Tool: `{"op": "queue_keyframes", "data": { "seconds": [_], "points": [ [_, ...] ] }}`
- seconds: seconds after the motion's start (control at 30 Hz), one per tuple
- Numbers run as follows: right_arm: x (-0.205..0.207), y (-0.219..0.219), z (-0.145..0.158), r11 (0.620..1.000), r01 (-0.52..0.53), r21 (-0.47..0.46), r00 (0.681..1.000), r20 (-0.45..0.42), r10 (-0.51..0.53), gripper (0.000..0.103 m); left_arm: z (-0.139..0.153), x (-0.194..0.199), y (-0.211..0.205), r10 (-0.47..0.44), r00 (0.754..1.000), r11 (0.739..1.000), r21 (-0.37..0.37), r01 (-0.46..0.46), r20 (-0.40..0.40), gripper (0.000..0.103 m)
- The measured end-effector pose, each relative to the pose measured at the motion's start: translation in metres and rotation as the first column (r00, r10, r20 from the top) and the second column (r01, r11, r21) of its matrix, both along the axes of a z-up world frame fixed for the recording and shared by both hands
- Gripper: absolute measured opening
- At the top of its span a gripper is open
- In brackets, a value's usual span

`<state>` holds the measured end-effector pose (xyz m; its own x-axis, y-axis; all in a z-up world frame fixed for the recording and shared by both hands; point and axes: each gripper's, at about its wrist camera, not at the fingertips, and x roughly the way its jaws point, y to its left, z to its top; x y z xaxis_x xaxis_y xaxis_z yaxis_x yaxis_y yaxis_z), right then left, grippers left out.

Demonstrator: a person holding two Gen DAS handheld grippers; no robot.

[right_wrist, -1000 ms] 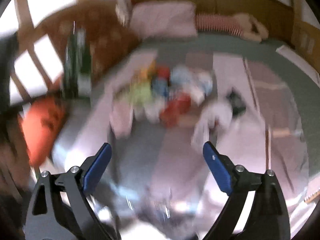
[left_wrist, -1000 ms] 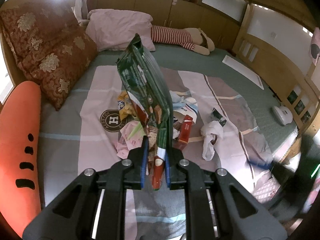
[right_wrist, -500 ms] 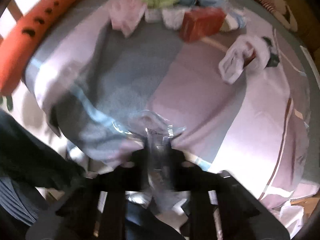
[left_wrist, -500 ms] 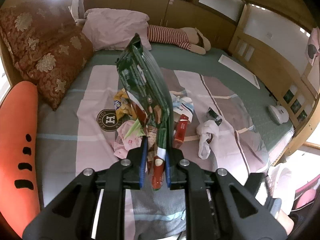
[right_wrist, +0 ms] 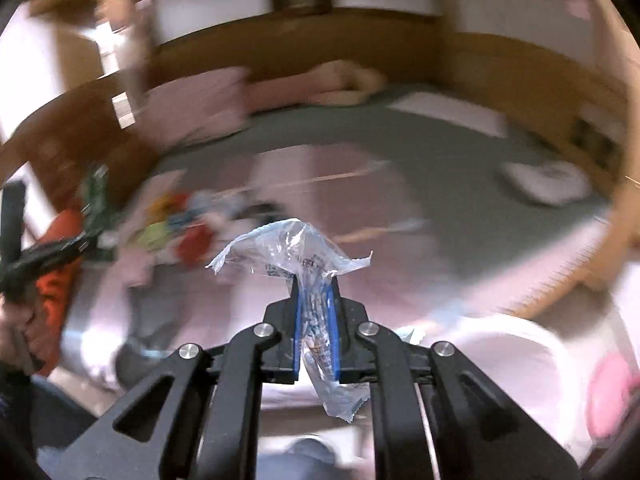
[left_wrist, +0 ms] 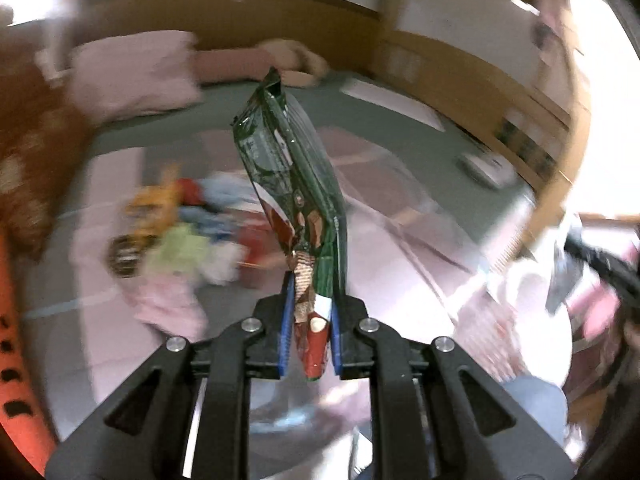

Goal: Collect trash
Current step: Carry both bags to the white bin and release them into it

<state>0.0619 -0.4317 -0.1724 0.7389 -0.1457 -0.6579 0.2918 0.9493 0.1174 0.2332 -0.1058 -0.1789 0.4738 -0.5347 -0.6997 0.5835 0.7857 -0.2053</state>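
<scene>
The left gripper holds a green snack bag upright, jaws clenched on its crumpled base, above the bed. The right gripper has its jaws clamped on a clear plastic wrapper. Both grips look thin; slow, steady carrying should keep either piece from slipping before disposal, while a blurred litter pile waits on the bed.

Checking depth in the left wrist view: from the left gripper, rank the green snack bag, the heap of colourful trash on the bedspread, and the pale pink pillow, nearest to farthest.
1. Green snack bag: clamped in the left gripper, centre, standing up from the jaws.
2. Heap of colourful trash: on the bedspread, left of the bag, mid-distance.
3. Pale pink pillow: upper left, at the far end of the bed.
</scene>
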Motion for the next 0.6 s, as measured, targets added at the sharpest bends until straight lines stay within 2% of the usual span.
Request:
{"op": "queue_keyframes", "data": {
  "seconds": [0.07,0.13,0.17,0.2,0.27,0.3,0.33,0.43,0.47,0.5,0.53,0.57,0.6],
  "points": [
    [-0.025,-0.034,-0.018,0.995,0.095,0.033,0.995,-0.035,-0.093,0.015,-0.003,-0.017,-0.032,-0.118,0.993,0.993,0.004,0.118,-0.008,0.015],
    [-0.048,-0.066,-0.041,0.976,0.198,0.089,0.98,-0.019,-0.197,0.026,-0.003,-0.041,-0.068,-0.237,0.972,0.971,0.028,0.237,0.003,0.015],
    [-0.055,-0.076,-0.049,0.966,0.231,0.113,0.973,-0.026,-0.23,0.05,-0.003,-0.052,-0.084,-0.286,0.958,0.958,0.033,0.286,0.001,0.015],
    [-0.063,-0.09,-0.061,0.945,0.286,0.162,0.958,-0.056,-0.28,0.071,-0.004,-0.066,-0.107,-0.359,0.933,0.933,0.041,0.359,-0.011,0.015],
    [-0.083,-0.105,-0.063,0.91,0.332,0.249,0.942,-0.041,-0.333,0.071,-0.006,-0.091,-0.148,-0.471,0.881,0.88,0.045,0.473,-0.054,0.015],
    [-0.1,-0.113,-0.053,0.89,0.343,0.3,0.931,0.02,-0.366,0.071,-0.007,-0.105,-0.172,-0.529,0.844,0.845,0.037,0.533,-0.089,0.015],
    [-0.111,-0.116,-0.042,0.88,0.354,0.315,0.917,0.068,-0.393,0.072,-0.006,-0.118,-0.194,-0.573,0.812,0.815,0.026,0.578,-0.111,0.016],
    [-0.14,-0.124,-0.011,0.874,0.383,0.3,0.882,0.162,-0.442,0.079,-0.003,-0.152,-0.256,-0.653,0.746,0.751,0.013,0.66,-0.132,0.026],
    [-0.146,-0.124,-0.003,0.877,0.384,0.291,0.876,0.186,-0.445,0.081,-0.004,-0.157,-0.269,-0.665,0.733,0.739,0.011,0.673,-0.144,0.033],
    [-0.155,-0.124,0.004,0.879,0.383,0.283,0.872,0.203,-0.445,0.081,-0.006,-0.164,-0.287,-0.68,0.716,0.724,0.008,0.69,-0.16,0.052],
    [-0.16,-0.124,0.009,0.884,0.377,0.276,0.872,0.216,-0.44,0.081,-0.009,-0.167,-0.298,-0.679,0.715,0.723,0.021,0.691,-0.166,0.067],
    [-0.164,-0.122,0.011,0.888,0.373,0.271,0.873,0.223,-0.434,0.081,-0.013,-0.165,-0.306,-0.663,0.731,0.735,0.046,0.677,-0.162,0.091],
    [-0.165,-0.119,0.013,0.892,0.366,0.264,0.876,0.227,-0.426,0.081,-0.017,-0.161,-0.309,-0.618,0.773,0.771,0.079,0.632,-0.142,0.095]
  ]
}}
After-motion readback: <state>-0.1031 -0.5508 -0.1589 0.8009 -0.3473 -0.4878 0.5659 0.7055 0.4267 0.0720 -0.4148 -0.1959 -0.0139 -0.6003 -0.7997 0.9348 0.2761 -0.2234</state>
